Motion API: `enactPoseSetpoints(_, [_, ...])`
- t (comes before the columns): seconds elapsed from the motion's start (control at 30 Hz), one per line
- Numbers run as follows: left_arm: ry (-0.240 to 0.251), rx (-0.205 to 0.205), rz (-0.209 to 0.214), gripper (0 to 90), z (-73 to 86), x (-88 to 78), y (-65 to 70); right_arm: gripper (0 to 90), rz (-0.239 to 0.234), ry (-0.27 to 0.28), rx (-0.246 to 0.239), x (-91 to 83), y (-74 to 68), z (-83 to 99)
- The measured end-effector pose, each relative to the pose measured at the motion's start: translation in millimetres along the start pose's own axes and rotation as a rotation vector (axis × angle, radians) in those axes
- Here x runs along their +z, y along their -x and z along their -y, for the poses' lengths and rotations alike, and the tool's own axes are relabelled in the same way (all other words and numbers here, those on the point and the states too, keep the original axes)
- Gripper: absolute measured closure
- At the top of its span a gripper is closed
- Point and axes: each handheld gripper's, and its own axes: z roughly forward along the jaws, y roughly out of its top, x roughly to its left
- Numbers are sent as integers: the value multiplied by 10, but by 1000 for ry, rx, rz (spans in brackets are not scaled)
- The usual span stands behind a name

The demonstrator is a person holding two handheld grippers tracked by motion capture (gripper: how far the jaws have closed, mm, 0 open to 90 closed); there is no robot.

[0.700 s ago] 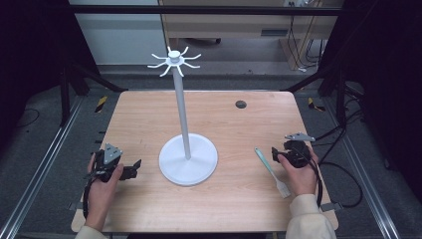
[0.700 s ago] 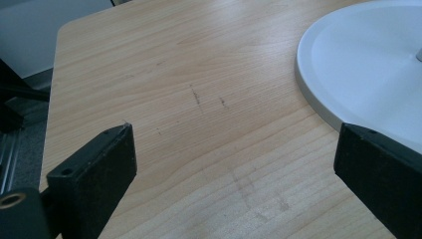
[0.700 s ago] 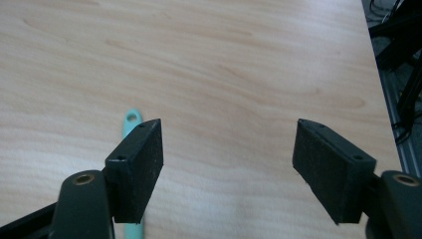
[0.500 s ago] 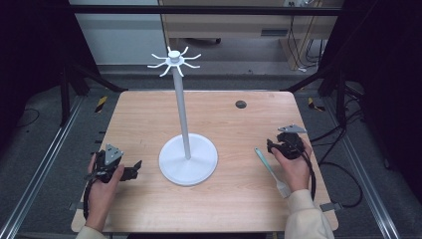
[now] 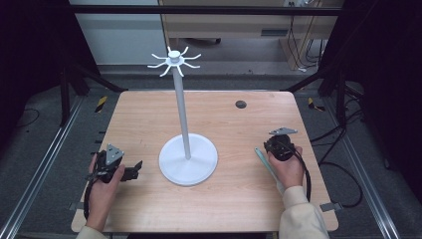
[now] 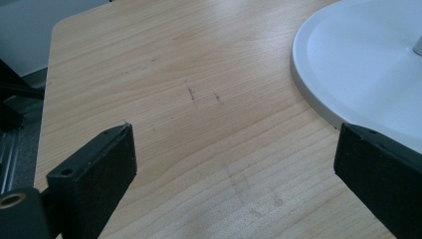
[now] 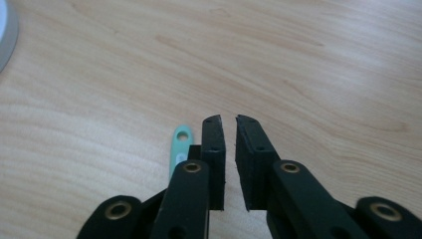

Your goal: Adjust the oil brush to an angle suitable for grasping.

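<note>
A white stand (image 5: 182,112) rises from a round base (image 5: 199,167) in the middle of the wooden table; a ring of hooks (image 5: 174,59) crowns its pole. My left gripper (image 5: 133,170) rests on the table left of the base, its jaws wide open with bare wood between them (image 6: 234,169); the base's rim (image 6: 368,69) lies at their right. My right gripper (image 5: 276,145) is right of the base, its jaws (image 7: 230,119) shut to a thin slit with nothing between them. A pale green utensil handle (image 5: 263,161) lies on the table beside the left jaw (image 7: 180,143).
A small dark round grommet (image 5: 241,104) sits in the table (image 5: 149,119) at the back right. Metal rails run along both sides of the table, and cables trail on the floor at the right. The stand's base rim (image 7: 5,35) shows far left in the right gripper view.
My right hand has moved forward and a little left, bringing its gripper up beside the green handle. The left hand and the stand have kept still.
</note>
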Motion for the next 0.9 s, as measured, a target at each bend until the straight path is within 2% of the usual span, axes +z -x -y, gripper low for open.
enactPoseSetpoints(0.17, [-11, 1, 10, 27, 4, 20, 1, 872, -40, -57, 1, 58, -8, 48])
enactPoseSetpoints(0.2, [-12, -2, 11, 27, 5, 23, 5, 873, -47, -82, -2, 90, -23, 62])
enactPoseSetpoints(0.57, [-8, -3, 10, 26, 3, 20, 3, 876, -68, -111, 10, 139, -18, 93])
enactPoseSetpoints(0.9, [-8, -1, 15, 28, 1, 27, 13, 900, -84, -125, -14, 151, -42, 96])
